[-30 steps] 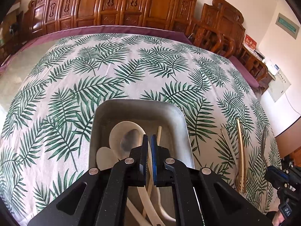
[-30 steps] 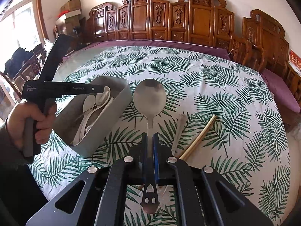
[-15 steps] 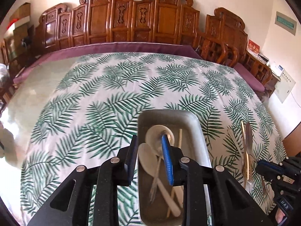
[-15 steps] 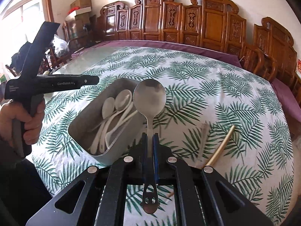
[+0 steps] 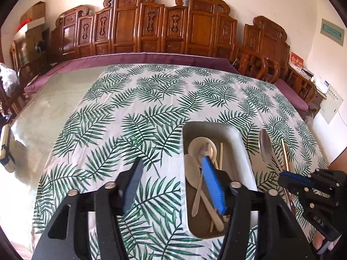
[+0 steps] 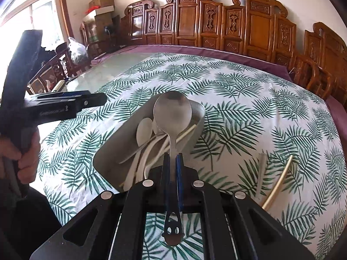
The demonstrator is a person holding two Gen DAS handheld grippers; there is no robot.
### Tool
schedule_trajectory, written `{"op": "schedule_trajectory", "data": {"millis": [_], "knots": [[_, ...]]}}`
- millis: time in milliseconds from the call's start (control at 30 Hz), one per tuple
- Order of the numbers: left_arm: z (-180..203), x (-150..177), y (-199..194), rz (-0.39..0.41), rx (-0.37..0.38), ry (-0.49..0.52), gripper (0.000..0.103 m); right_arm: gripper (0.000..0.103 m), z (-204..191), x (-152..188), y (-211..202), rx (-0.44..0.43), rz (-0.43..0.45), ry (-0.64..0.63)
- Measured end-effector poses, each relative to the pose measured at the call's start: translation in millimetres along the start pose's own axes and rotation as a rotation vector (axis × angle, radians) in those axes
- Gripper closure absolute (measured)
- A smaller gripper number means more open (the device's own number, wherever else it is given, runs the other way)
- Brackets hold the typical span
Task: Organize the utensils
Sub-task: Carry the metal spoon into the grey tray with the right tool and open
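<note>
Two fingers of the left gripper (image 5: 172, 178) stand wide apart and empty in the left wrist view, above a leaf-print cloth (image 5: 134, 117). One finger (image 5: 211, 184) hangs over a grey tray (image 5: 243, 151) that holds pale spoons (image 5: 192, 169) and a chopstick (image 5: 220, 155). Just right of the tray, the bowl of a steel spoon (image 5: 265, 146) shows, and the right gripper (image 5: 288, 178) reaches in from the right edge.

In the right wrist view, the right gripper (image 6: 173, 158) is pinched on the steel spoon (image 6: 172, 112) by its handle, its bowl held over the far end of the tray (image 6: 108, 149). The handle end pokes out behind the fingers. A pale stick (image 6: 261, 173) and a gold tube (image 6: 279, 181) lie on the cloth (image 6: 249, 99) right of the tray. The left gripper (image 6: 95, 99) is at the left edge, held in a hand (image 6: 26, 158).
</note>
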State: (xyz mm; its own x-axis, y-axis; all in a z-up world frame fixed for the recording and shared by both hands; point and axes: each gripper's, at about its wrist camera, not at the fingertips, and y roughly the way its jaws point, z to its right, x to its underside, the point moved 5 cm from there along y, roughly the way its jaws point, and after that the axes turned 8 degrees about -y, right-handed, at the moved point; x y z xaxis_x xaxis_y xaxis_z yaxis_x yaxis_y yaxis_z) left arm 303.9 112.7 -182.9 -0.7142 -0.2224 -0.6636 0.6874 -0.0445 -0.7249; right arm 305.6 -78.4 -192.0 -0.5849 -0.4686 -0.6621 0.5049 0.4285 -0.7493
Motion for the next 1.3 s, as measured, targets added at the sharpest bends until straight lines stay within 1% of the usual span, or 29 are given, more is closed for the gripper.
{"op": "schedule_trajectory", "data": {"millis": [67, 133, 167, 233, 367, 400, 500, 633, 867, 1033, 1200, 1300], "knots": [[-3, 0, -1, 0.003, 0.0, -0.003, 0.037, 0.096, -4, -5, 4, -0.006, 0.001, -0.001], [-6, 0, -3, 0.014, 0.004, -0.004, 0.026, 0.096, -9, -10, 9, -0.014, 0.0, -0.004], [-8, 0, -4, 0.017, 0.005, -0.004, 0.025, 0.096, -11, -12, 12, -0.015, -0.001, -0.006], [-12, 0, -4, 0.021, 0.004, -0.005, 0.018, 0.096, -15, -17, 18, -0.019, -0.001, -0.01], [-21, -1, -3, 0.018, 0.002, -0.018, 0.017, 0.096, -20, -24, 29, -0.024, -0.006, -0.009], [-23, -1, -3, 0.02, -0.003, -0.018, 0.015, 0.096, -22, -26, 33, -0.027, -0.008, -0.007], [-31, -3, -4, 0.032, -0.027, -0.016, 0.014, 0.096, -26, -31, 42, -0.034, -0.011, -0.003], [-37, -4, -4, 0.032, -0.022, -0.037, 0.014, 0.096, -31, -36, 57, -0.04, -0.018, 0.008], [-38, -4, -3, 0.028, -0.023, -0.038, 0.014, 0.096, -28, -40, 87, -0.019, -0.05, 0.041], [-37, -4, -2, 0.025, -0.022, -0.034, 0.014, 0.096, -22, -36, 104, -0.014, -0.08, 0.077], [-36, -4, 0, 0.021, -0.026, -0.03, 0.014, 0.095, -19, -31, 116, -0.043, -0.103, 0.119], [-36, -3, -1, 0.021, -0.025, -0.03, 0.014, 0.095, -21, -29, 119, -0.076, -0.108, 0.138]]}}
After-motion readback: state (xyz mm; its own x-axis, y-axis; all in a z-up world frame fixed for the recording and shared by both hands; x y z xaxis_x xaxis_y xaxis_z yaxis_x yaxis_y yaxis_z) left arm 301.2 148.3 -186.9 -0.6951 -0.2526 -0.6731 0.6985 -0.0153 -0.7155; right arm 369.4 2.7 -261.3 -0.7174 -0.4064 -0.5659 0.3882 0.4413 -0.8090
